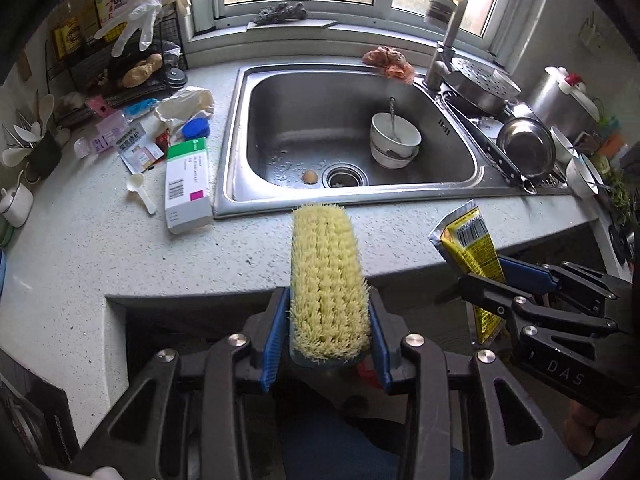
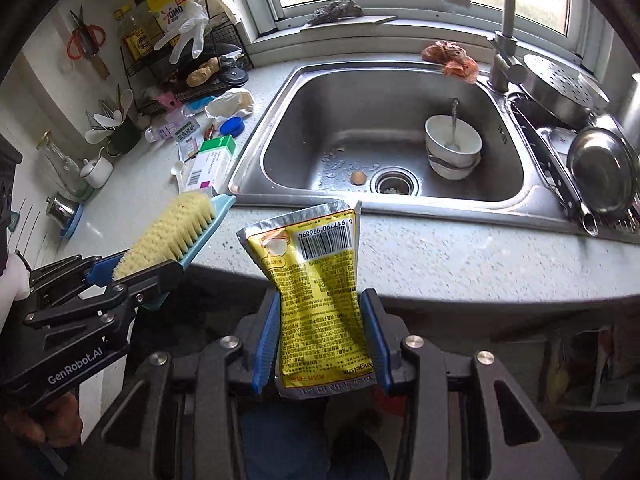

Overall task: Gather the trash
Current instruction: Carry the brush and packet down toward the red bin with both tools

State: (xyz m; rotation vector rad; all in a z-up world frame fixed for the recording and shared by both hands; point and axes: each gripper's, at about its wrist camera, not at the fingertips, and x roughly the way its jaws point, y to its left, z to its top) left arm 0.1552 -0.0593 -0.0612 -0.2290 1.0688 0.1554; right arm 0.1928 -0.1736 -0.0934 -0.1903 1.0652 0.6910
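Observation:
My left gripper (image 1: 328, 334) is shut on a scrub brush (image 1: 326, 280) with pale yellow bristles and a light blue back, held out over the counter's front edge. The same brush (image 2: 176, 232) shows at the left of the right wrist view. My right gripper (image 2: 322, 344) is shut on a crumpled yellow and silver food pouch (image 2: 316, 288) with a barcode, upright between the blue pads. That pouch (image 1: 474, 256) appears at the right of the left wrist view. Loose trash lies left of the sink: a green and white carton (image 1: 188, 184), sachets (image 1: 134, 148), a crumpled glove (image 1: 188, 102).
A steel sink (image 1: 460, 160) holds stacked white bowls (image 1: 394, 140) with a spoon and a brown scrap (image 1: 310, 176) by the drain. A tap (image 1: 448, 20) stands behind it. Pans and a knife (image 1: 492, 148) crowd the right drainer. A wire rack (image 1: 132, 76) stands at the back left.

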